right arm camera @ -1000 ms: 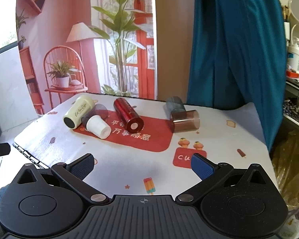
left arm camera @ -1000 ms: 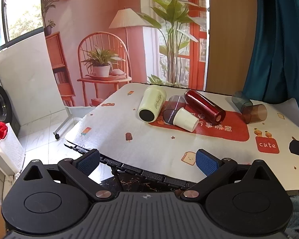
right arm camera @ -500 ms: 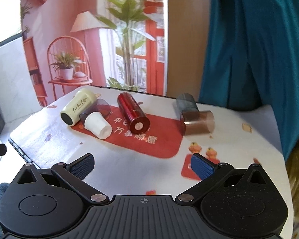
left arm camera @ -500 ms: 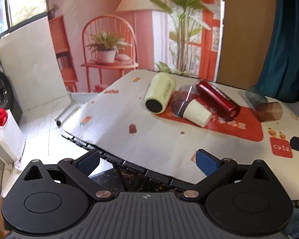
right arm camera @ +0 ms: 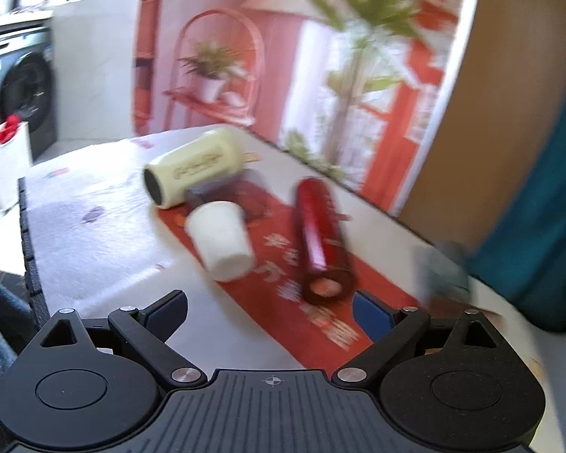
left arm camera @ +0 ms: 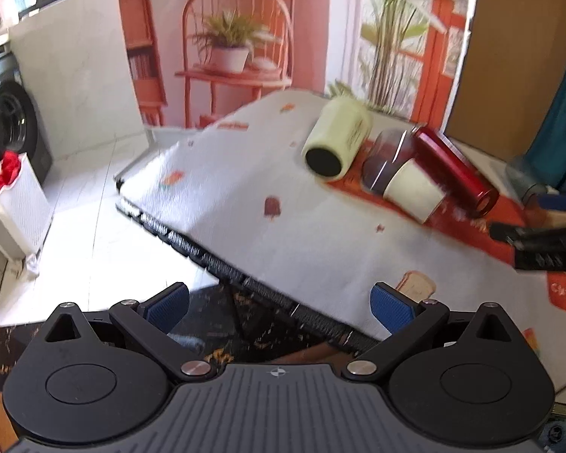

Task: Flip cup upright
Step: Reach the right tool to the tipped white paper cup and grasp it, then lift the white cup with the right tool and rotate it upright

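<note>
Sideways on the table [right arm camera: 94, 226] lie several drinking vessels, none of them showing any contents. A pale yellow tumbler [right arm camera: 194, 166] rests on its side with its dark end facing the near-left. Just beside it a white paper cup [right arm camera: 222, 239] also lies on its side, narrow base toward the tumbler, wide end toward the camera; whether that end is open cannot be told through the blur. Tucked against the paper cup is a clear smoky cup [left arm camera: 386, 160], tipped over too. To the right a glossy red bottle [right arm camera: 320, 234] lies lengthwise on the red mat [right arm camera: 320, 324], its round end pointing at the camera. Farther right a grey-blue cup [right arm camera: 443, 268] is only a blur.

From the right wrist view, the right gripper [right arm camera: 269, 311] has its jaws spread wide and empty; the paper cup sits ahead of them, nearer the left finger, and the red bottle's end lies close to the right finger. From the left wrist view, the left gripper [left arm camera: 279, 302] is likewise spread and empty, hanging over the table's near edge, with the cups well apart from it toward the upper right.
</note>
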### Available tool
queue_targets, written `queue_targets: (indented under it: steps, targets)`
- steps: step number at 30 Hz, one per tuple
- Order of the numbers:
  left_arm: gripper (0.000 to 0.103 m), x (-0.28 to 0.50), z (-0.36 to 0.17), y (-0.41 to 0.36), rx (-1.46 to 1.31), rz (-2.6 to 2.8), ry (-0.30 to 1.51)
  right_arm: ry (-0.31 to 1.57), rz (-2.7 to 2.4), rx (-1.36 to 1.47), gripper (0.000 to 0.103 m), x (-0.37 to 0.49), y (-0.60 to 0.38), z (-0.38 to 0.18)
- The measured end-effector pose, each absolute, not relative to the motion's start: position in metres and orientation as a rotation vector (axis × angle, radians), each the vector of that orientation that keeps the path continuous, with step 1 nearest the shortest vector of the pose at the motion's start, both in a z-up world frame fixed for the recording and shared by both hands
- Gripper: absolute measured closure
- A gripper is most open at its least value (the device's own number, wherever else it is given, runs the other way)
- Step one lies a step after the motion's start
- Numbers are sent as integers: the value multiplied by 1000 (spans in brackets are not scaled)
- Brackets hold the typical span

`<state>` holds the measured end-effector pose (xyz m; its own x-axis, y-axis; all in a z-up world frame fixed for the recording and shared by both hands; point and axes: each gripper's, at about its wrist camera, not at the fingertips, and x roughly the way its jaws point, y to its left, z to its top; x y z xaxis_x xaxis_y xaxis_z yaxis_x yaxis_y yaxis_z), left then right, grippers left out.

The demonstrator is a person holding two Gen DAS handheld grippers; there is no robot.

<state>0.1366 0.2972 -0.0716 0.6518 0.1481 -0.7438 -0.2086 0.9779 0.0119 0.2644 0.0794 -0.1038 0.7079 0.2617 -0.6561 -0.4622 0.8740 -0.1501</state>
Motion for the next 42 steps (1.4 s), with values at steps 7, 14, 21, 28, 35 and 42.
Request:
queue_targets:
  steps: [7,14,21,28,35,42]
  targets:
    - [0,145,-90,323,-153,235,876,737,447,-389,23,325,139,-138]
    - [0,150,-97,329,-173,246,900,861,418,-344,48,363,156,-162]
    - [0,147,-96,324,-176,236,903,942,345,-166,56,346,114,-160]
    - [0,137,-93,309,-155,200,896,1023,229,6,56,292,58,-156]
    - [0,125,-91,295,-117,170,898,1055,153,99,56,232,34,-154]
    - [0,114,-88,287,-82,155,895,1060,156,166,56,197,30,-155]
